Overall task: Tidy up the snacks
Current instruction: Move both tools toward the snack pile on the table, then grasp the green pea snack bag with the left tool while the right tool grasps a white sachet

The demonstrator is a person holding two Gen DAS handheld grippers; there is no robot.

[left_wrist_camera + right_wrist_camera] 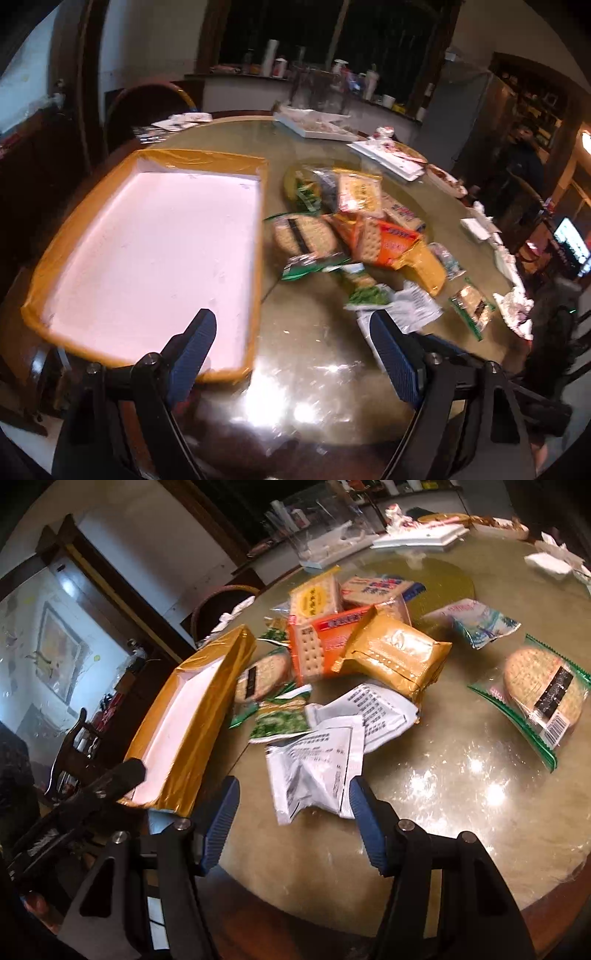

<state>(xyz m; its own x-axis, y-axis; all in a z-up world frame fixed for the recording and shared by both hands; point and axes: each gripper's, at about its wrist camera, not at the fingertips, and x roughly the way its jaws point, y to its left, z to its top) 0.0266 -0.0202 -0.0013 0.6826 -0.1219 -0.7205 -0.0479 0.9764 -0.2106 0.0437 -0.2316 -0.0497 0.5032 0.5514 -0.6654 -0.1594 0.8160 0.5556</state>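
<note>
A gold-edged tray with a white floor lies empty on the round table's left; it shows in the right wrist view too. A pile of snack packets lies right of it: an orange cracker pack, a gold pack, round cracker packs, white packets. My left gripper is open and empty above the table beside the tray's near corner. My right gripper is open and empty, with the nearest white packet lying just beyond its fingertips.
White plates and trays stand at the table's far side, with tissues along the right rim. A chair stands behind the tray. A person sits at the far right. The glossy table edge is near.
</note>
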